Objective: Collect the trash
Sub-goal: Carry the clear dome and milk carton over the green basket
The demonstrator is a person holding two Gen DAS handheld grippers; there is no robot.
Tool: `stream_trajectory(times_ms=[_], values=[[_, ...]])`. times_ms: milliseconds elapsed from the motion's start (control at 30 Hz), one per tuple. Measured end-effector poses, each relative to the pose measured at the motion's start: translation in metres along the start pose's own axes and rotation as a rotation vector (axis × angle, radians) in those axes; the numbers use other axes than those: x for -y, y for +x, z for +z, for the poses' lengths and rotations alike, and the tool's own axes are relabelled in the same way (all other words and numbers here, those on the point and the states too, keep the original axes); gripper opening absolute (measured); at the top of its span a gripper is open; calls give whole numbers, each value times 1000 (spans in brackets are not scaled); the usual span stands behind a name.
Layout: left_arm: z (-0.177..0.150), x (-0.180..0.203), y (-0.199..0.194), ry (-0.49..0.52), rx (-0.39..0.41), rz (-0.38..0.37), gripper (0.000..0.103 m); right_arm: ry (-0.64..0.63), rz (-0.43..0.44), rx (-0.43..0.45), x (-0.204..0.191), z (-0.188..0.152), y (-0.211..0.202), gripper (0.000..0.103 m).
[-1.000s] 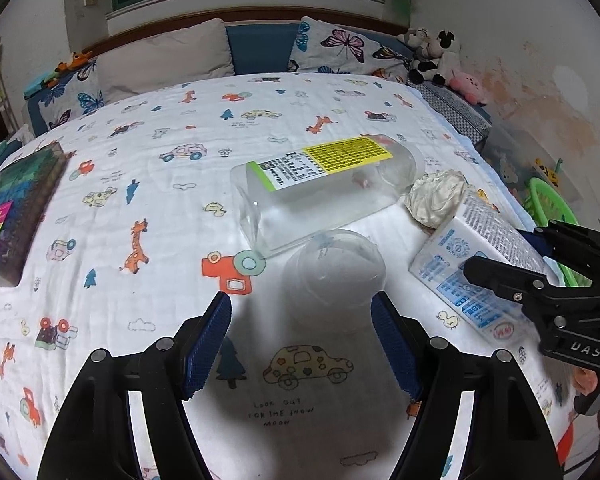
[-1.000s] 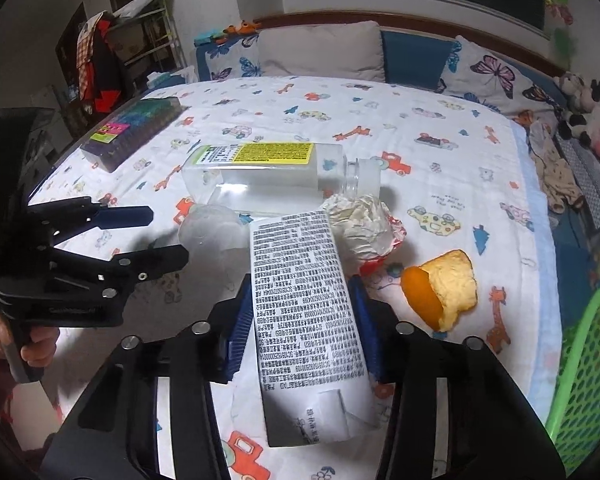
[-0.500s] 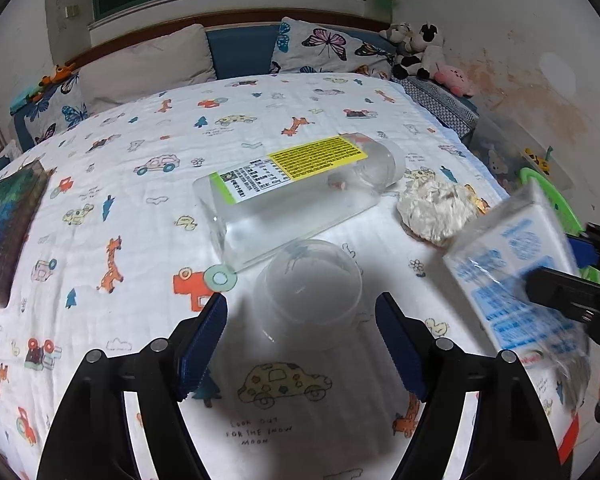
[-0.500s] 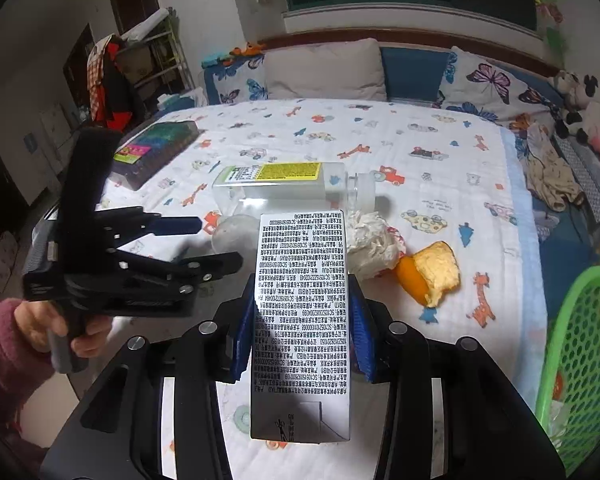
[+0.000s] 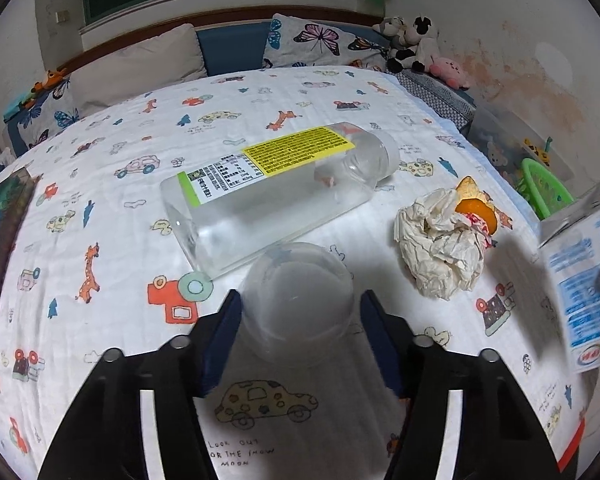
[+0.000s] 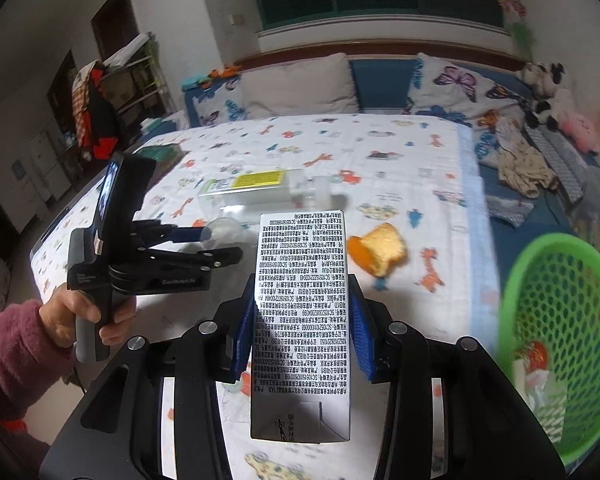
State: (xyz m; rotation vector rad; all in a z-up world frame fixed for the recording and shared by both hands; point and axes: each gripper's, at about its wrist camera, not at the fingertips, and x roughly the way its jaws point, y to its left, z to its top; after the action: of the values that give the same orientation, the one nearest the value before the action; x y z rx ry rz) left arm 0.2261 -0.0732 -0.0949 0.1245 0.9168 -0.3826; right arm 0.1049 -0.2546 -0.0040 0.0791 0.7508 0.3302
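While our right gripper clamps the milk carton and has lifted it toward the green basket, our left gripper has just been closing around the clear plastic cup on the bedspread; its pads seem to touch, so that pickup comes next.

Overhead lamplight; motion-blurred edges (fisheye-bent).

Clear glossy plastic cup and bottle, crumpled paper, soft printed cloth bedsheet.
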Motion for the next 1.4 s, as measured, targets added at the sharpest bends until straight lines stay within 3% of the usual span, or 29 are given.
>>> stream_trajectory(times_ms=[500,667,1033,1300,1400], values=[[12,30,-49,44,85,-73,55,145,-186,115,76,-11,-62,42],[22,56,-61,81,110,-117,55,193,-284,127,110,-18,-73,43],[43,124,-58,176,108,-197,55,288,-414,99,171,-46,-75,43],[63,179,-55,248,110,-263,55,350,-439,97,193,-58,-76,44],[68,198,-51,273,112,-285,55,356,-444,109,196,-61,-81,50]])
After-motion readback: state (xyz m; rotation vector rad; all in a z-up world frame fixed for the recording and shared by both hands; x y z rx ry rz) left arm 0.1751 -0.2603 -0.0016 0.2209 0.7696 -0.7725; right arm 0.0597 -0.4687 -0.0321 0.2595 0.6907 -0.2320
